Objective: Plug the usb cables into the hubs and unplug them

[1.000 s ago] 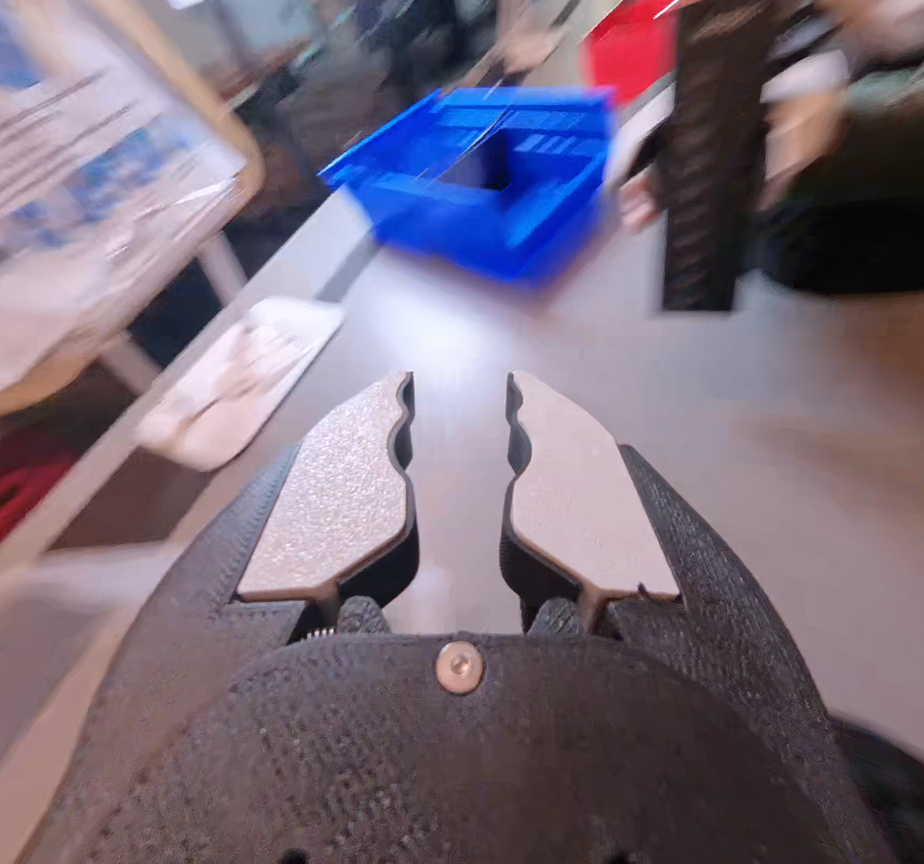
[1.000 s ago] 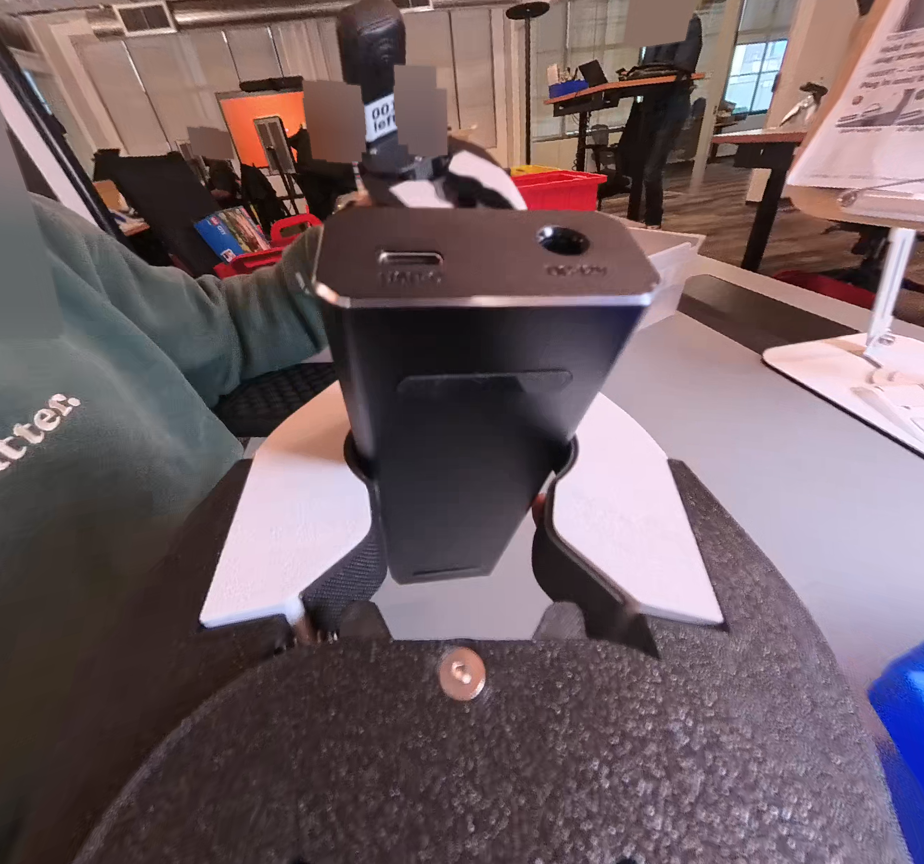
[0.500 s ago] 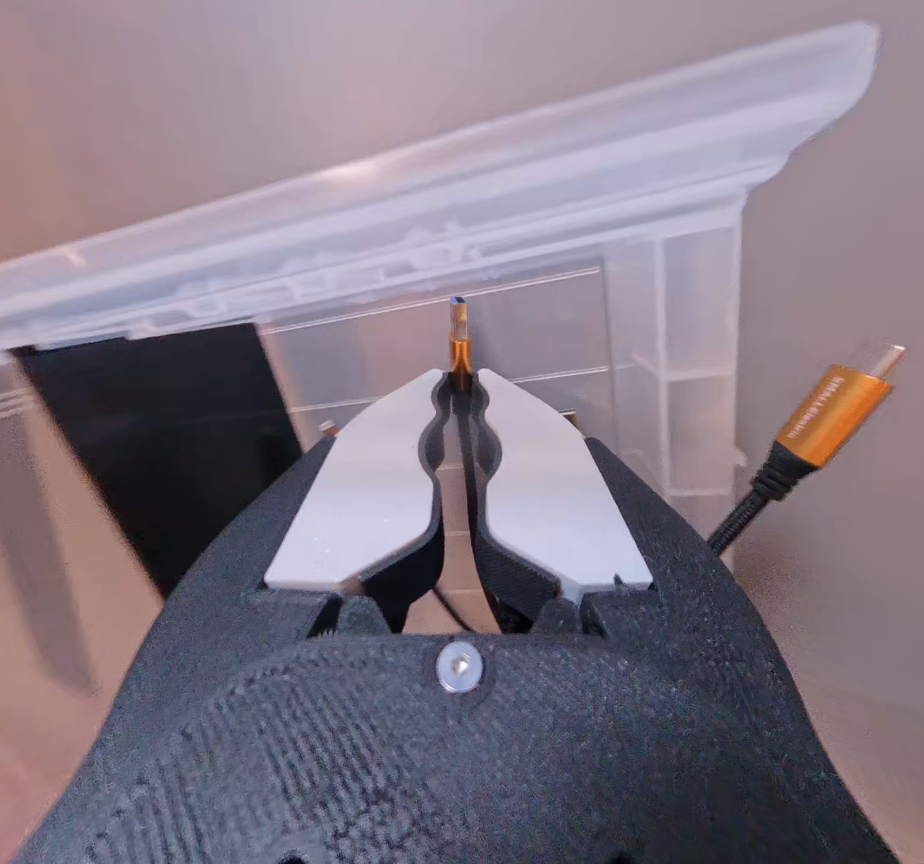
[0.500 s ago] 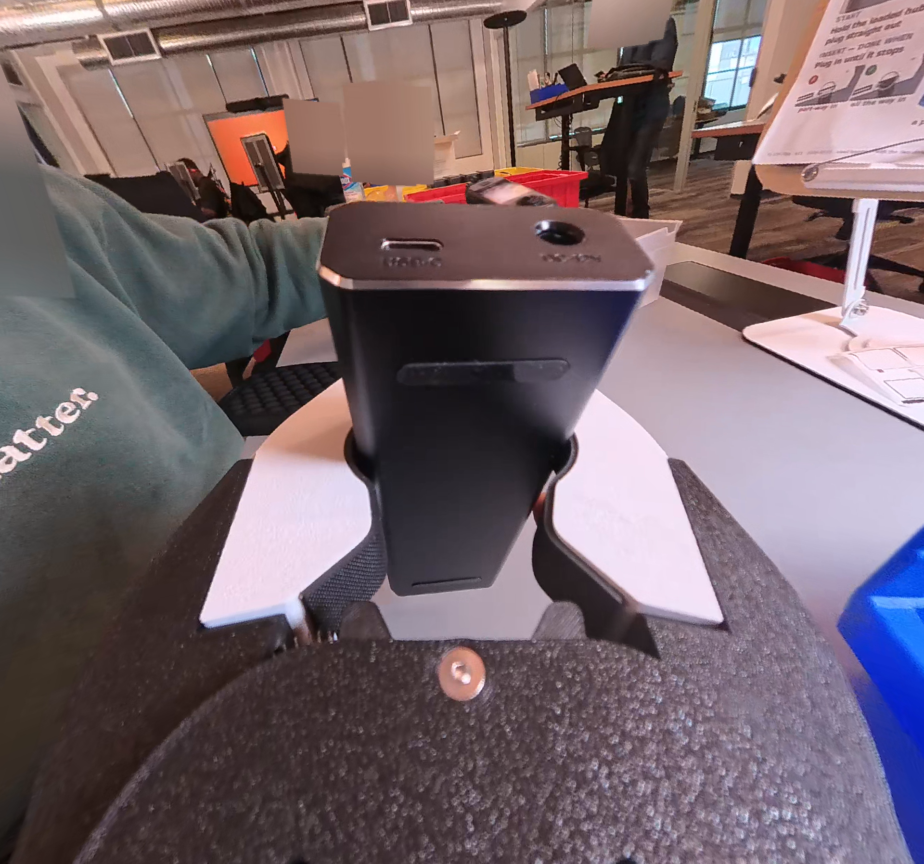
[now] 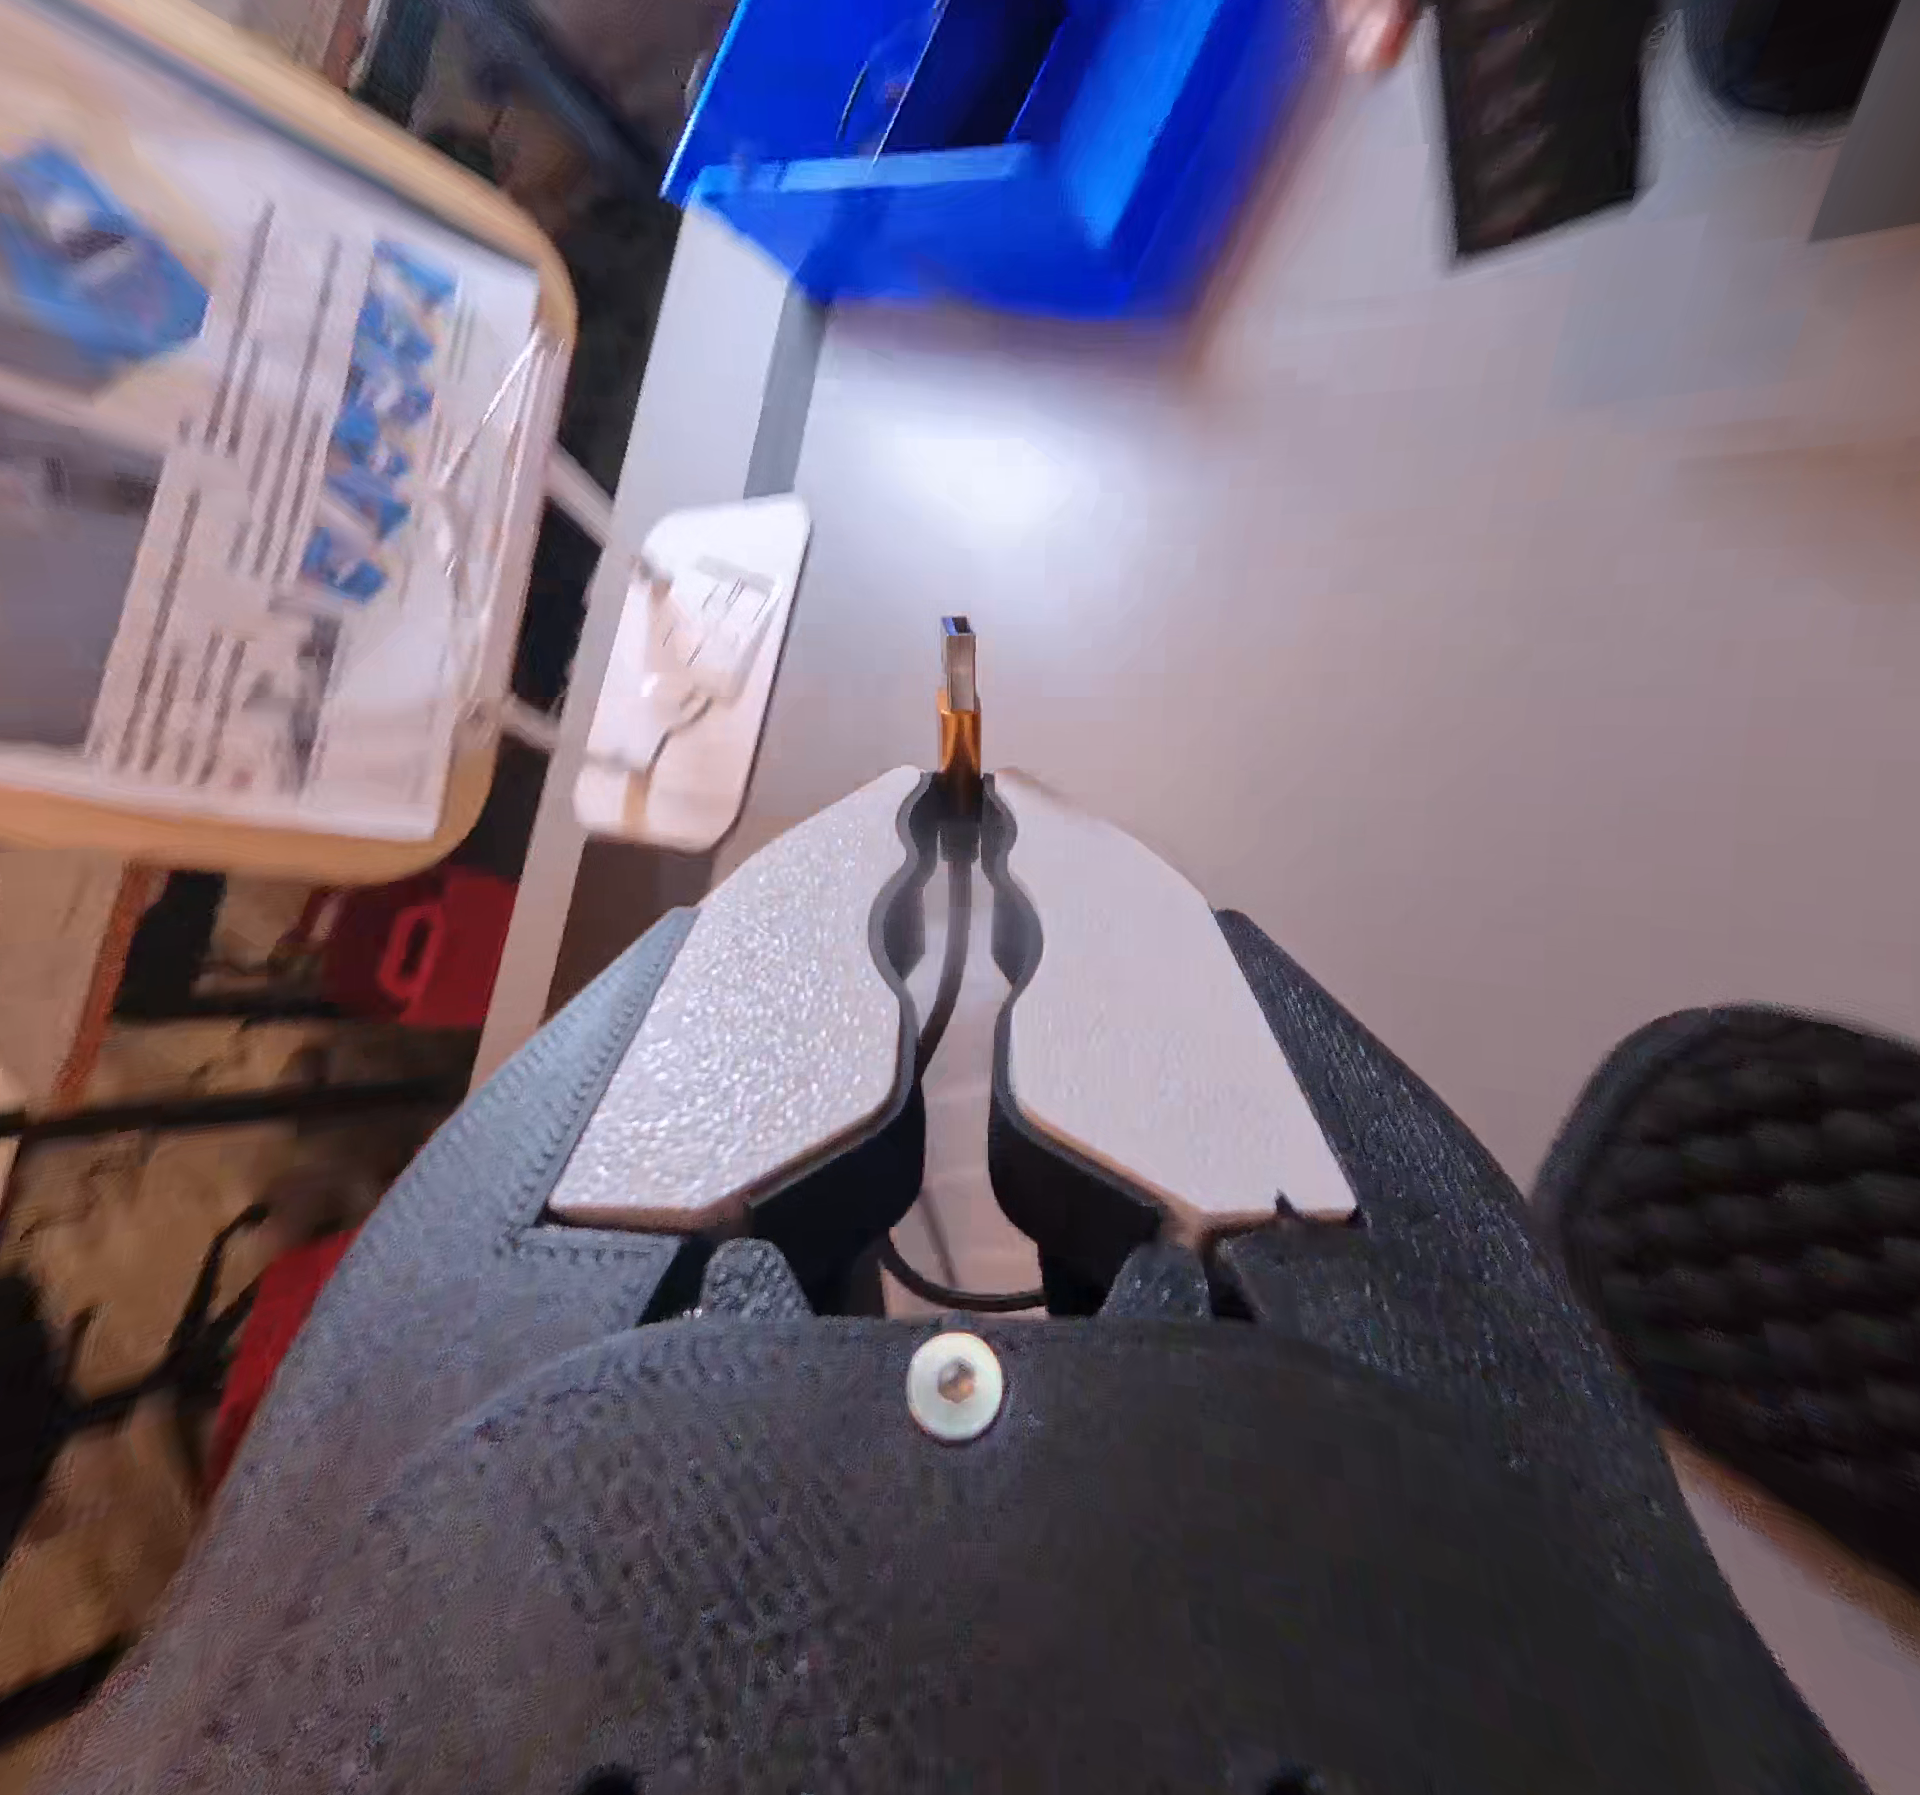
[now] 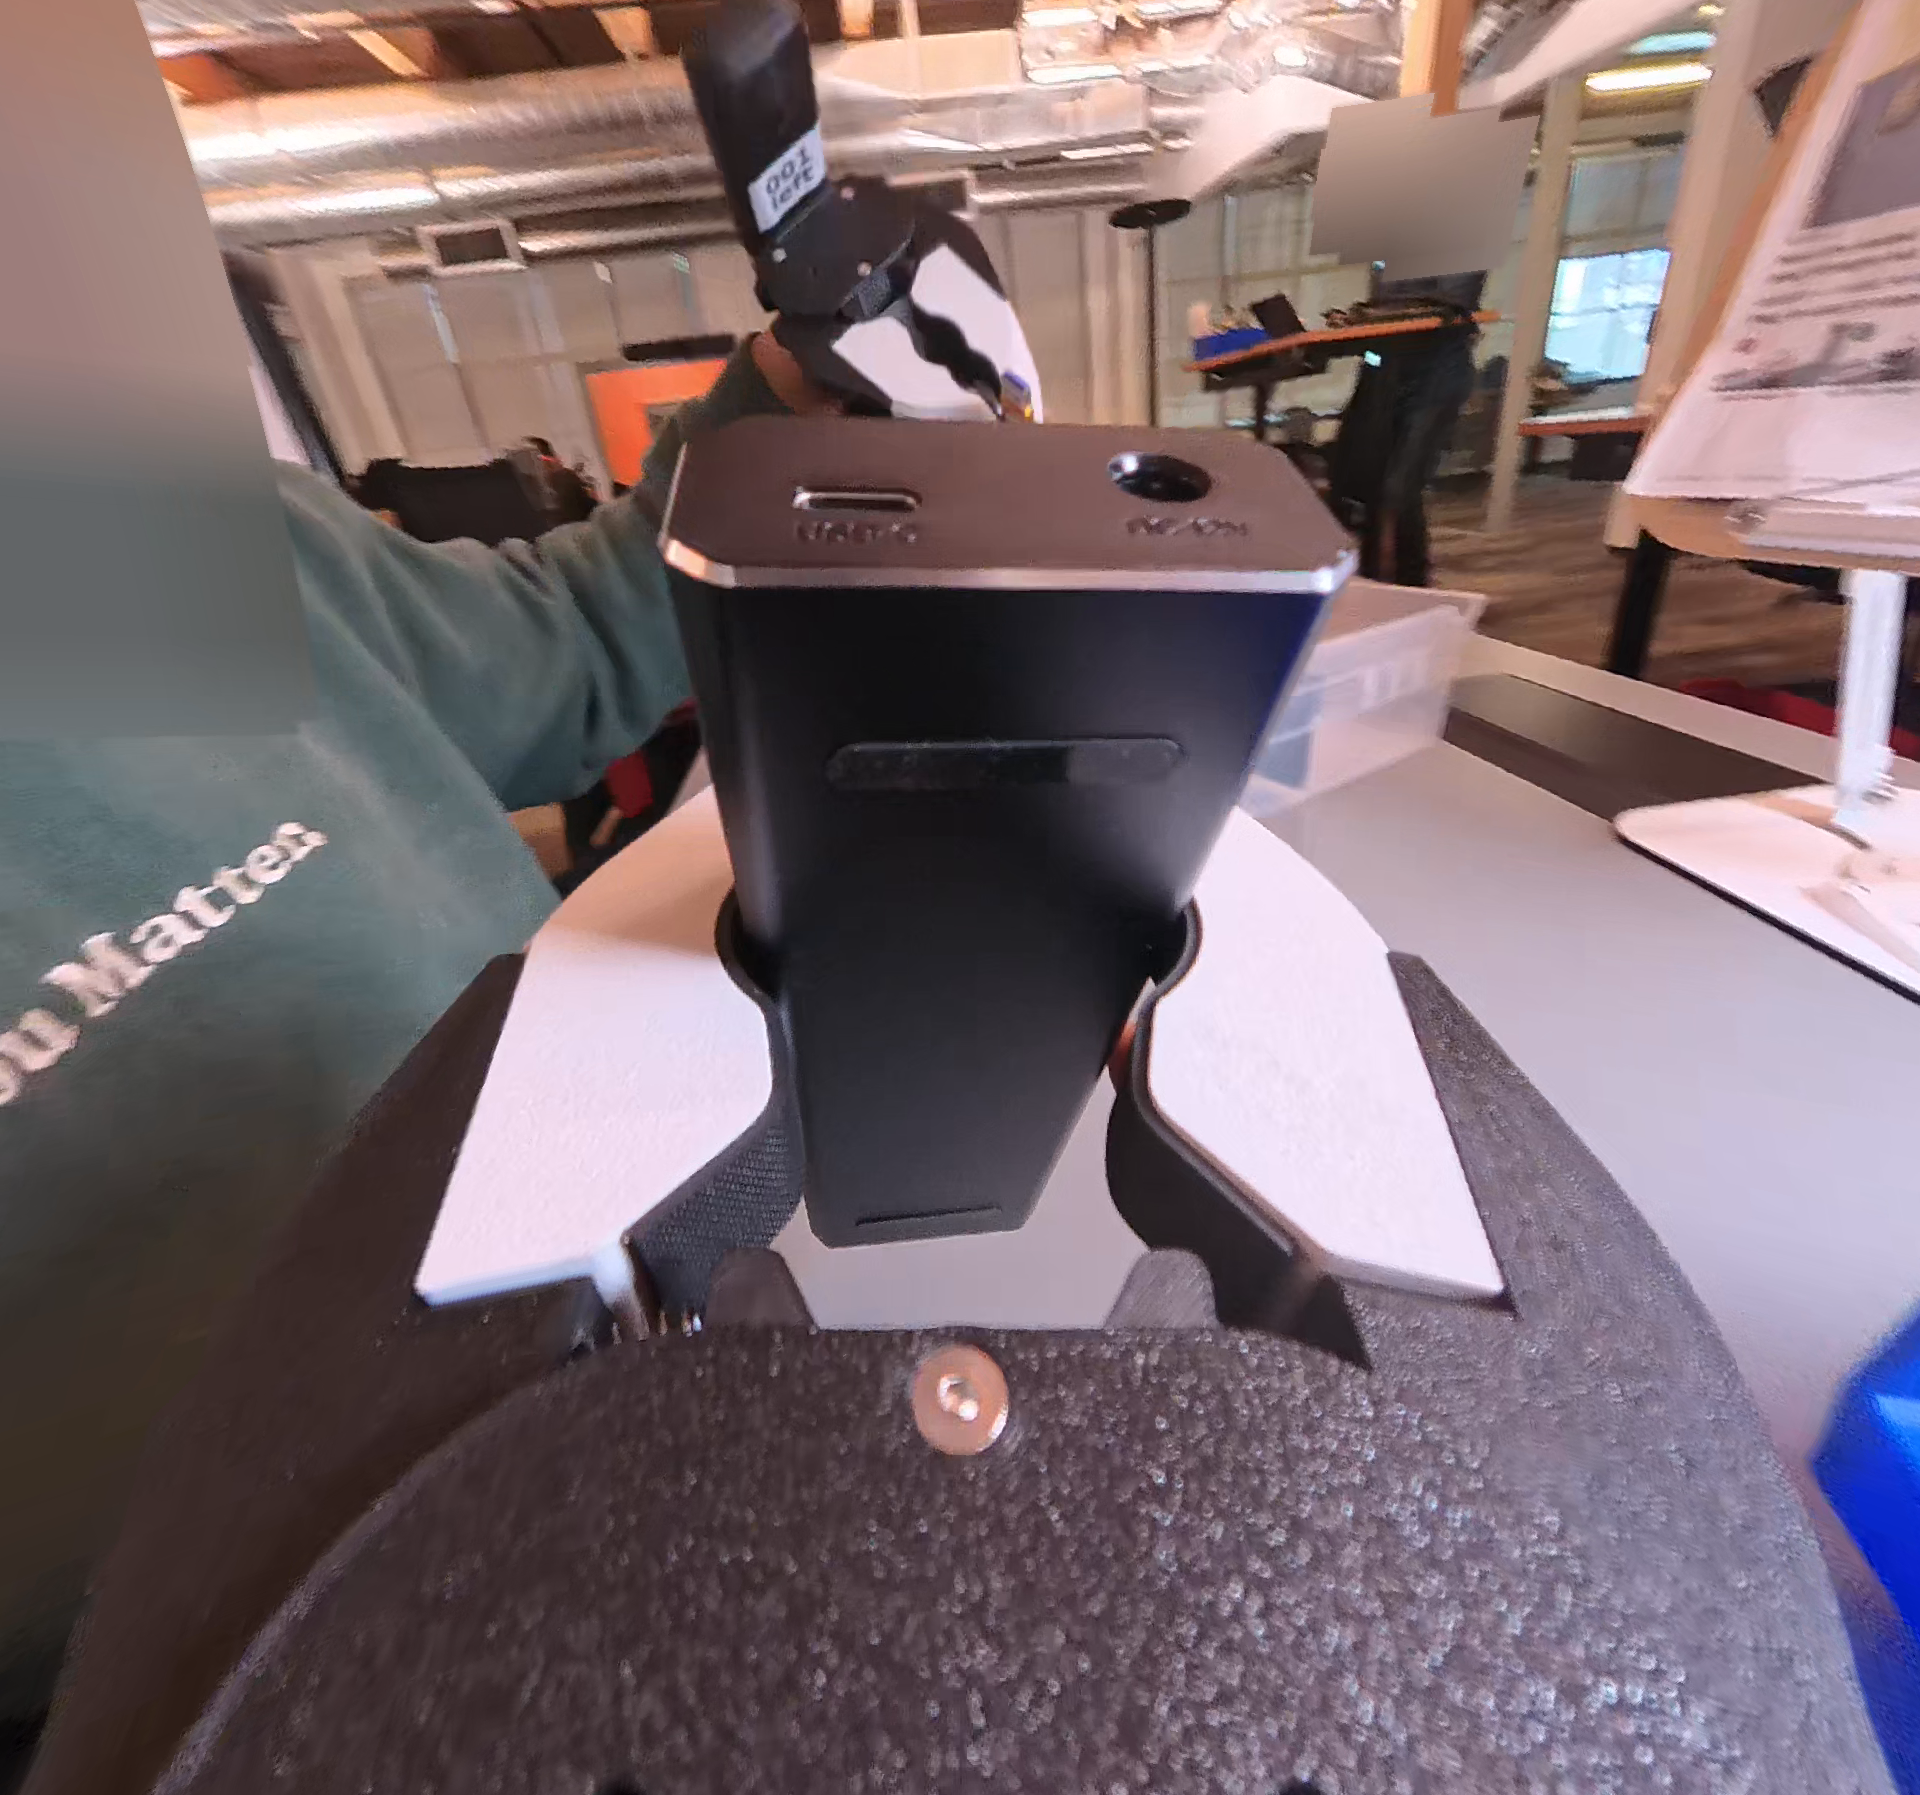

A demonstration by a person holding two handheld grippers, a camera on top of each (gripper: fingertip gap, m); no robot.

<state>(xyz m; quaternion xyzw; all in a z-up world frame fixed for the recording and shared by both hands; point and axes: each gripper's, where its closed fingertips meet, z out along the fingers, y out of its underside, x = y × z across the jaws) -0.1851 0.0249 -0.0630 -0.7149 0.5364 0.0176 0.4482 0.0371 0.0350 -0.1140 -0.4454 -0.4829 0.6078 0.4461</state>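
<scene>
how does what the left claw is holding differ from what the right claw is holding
The left claw pinches a thin USB plug with an orange collar and silver tip; the right claw clamps a wide black hub. The plug barely parts its claw's fingers, while the hub spreads its claw's fingers far apart. The plug trails a black cable back between the fingers; nothing is plugged into the hub's visible end. Both point forward out of the claws, above the grey table.
</scene>
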